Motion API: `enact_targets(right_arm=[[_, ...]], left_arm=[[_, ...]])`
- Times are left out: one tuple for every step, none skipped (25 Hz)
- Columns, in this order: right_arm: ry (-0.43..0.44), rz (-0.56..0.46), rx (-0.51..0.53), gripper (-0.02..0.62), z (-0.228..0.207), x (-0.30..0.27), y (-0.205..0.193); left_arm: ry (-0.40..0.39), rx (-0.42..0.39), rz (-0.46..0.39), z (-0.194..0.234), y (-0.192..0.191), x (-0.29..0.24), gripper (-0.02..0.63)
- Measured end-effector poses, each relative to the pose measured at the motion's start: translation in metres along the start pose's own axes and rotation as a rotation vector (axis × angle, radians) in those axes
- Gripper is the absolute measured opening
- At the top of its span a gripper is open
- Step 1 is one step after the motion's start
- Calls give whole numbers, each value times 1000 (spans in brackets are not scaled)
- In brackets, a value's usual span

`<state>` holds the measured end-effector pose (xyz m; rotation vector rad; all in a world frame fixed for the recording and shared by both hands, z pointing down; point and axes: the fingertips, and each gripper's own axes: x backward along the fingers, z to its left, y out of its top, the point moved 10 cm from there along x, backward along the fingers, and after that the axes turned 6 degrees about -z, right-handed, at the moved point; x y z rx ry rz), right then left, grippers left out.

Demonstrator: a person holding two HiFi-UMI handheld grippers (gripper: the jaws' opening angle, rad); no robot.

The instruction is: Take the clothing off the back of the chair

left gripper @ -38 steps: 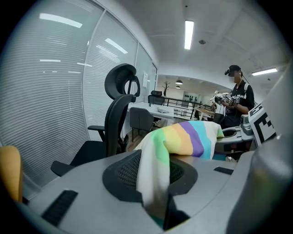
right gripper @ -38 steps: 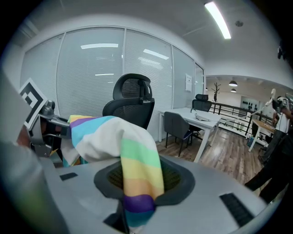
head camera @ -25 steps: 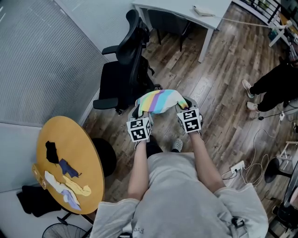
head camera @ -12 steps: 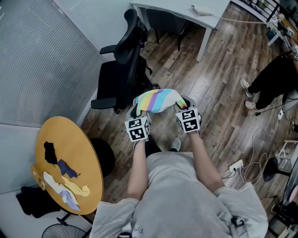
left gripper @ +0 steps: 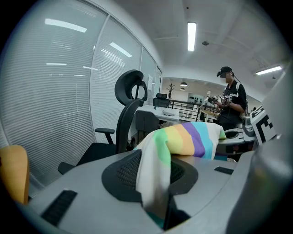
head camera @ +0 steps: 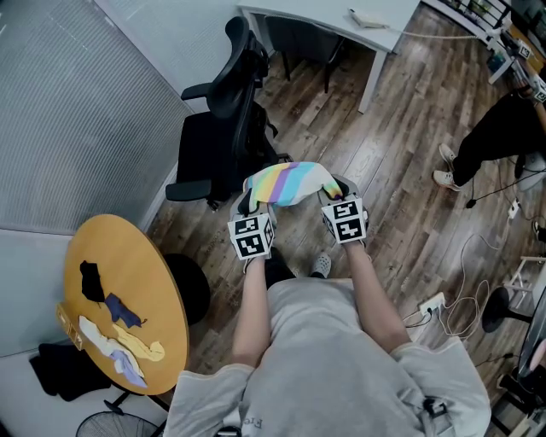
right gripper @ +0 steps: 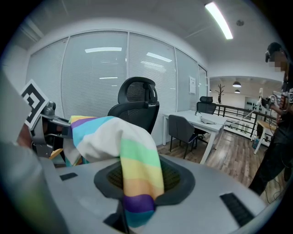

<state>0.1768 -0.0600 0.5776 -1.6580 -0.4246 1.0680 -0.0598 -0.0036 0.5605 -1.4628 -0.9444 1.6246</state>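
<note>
Left gripper (head camera: 252, 205) and right gripper (head camera: 334, 192) each pinch the striped cloth (head camera: 290, 182) near the chair (head camera: 223, 128). The floor (head camera: 401, 171) is wood, and a desk (head camera: 328, 21) stands beyond the chair.

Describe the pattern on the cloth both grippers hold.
The cloth has pastel rainbow stripes; right gripper view shows it best.

rainbow-striped clothing (head camera: 290, 183) stretched near the black chair (head camera: 217, 141).

Between the tongs: garment (head camera: 287, 183), one end in left tongs (head camera: 251, 205), the other in right tongs (head camera: 339, 195).
Behind it: office chair (head camera: 223, 128), slightly left.
Farther back: desk worktop (head camera: 328, 21), behind the office chair.
Left of the person: round worktop (head camera: 132, 265), small cloths (head camera: 119, 337) on it.
</note>
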Motion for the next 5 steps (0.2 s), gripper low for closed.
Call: enact_targets(right_arm=[[0, 0, -2, 137, 0, 0, 0], [0, 0, -1, 137, 0, 1, 0], [-1, -2, 1, 137, -1, 1, 0], [-1, -3, 2, 137, 0, 1, 1], [-2, -4, 4, 137, 0, 1, 1]], left_arm=[[0, -1, 0, 0, 0, 0, 106], [0, -1, -1, -1, 0, 0, 106], [-1, 0, -1, -1, 0, 0, 106], [-1, 0, -2, 0, 0, 0, 106], [-1, 1, -3, 0, 0, 1, 106]])
